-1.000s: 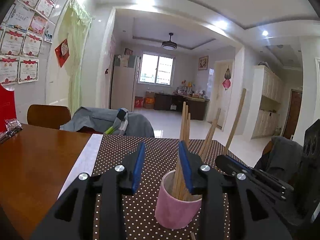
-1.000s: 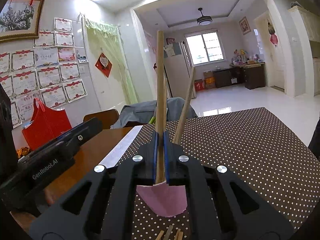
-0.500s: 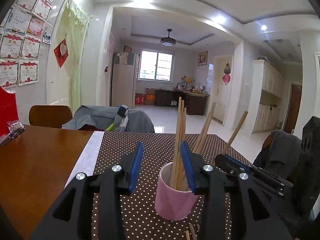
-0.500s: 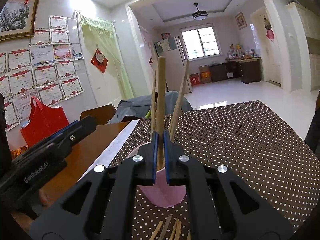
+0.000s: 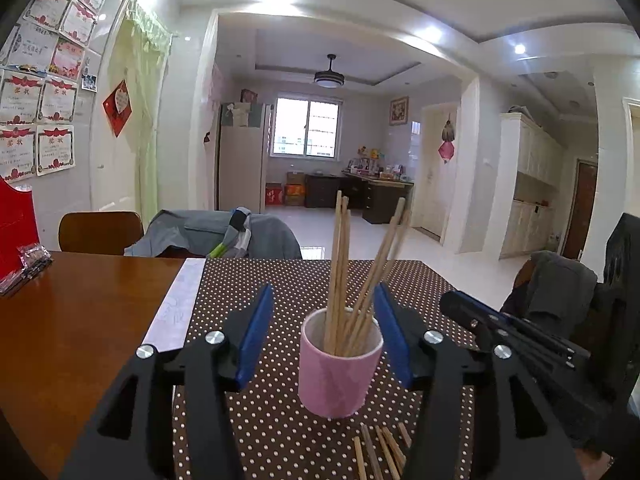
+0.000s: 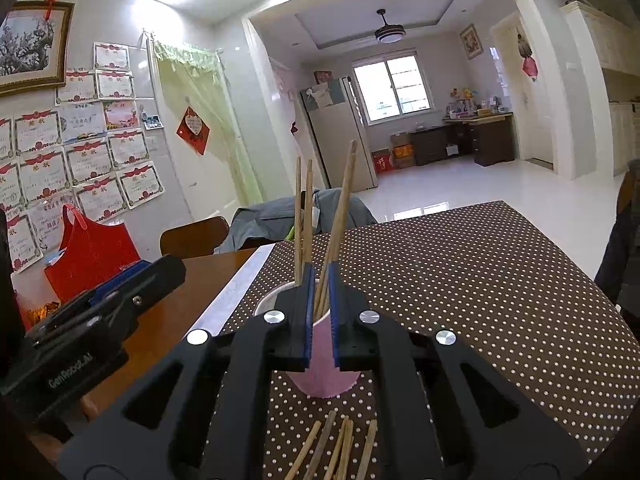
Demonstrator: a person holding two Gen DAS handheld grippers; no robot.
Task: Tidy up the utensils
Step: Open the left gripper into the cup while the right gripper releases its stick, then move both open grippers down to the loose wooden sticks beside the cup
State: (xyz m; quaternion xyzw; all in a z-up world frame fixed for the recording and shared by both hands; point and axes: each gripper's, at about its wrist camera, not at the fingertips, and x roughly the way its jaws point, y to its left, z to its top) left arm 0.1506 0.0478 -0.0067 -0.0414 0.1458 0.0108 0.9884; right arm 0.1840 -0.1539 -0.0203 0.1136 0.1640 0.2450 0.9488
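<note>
A pink cup (image 5: 338, 368) stands upright on the dotted tablecloth and holds several wooden chopsticks (image 5: 344, 272). My left gripper (image 5: 322, 334) is open, its blue pads either side of the cup without touching it. My right gripper (image 6: 320, 312) is slightly open just behind the cup (image 6: 320, 380); nothing is held between its pads, and the chopsticks (image 6: 340, 216) stand free in the cup. Several loose chopsticks (image 6: 336, 448) lie on the cloth in front of the cup, also in the left wrist view (image 5: 380, 454).
The brown dotted tablecloth (image 6: 480, 288) covers the right part of a wooden table (image 5: 72, 320). A red bag (image 6: 90, 252) stands at the table's far left. Chairs draped with grey clothes (image 5: 216, 232) stand at the far edge and at the right (image 5: 560, 288).
My right gripper has lowered the chopstick into the cup, opened and let it go. Both grippers have drawn back from the cup; the left jaws are wider.
</note>
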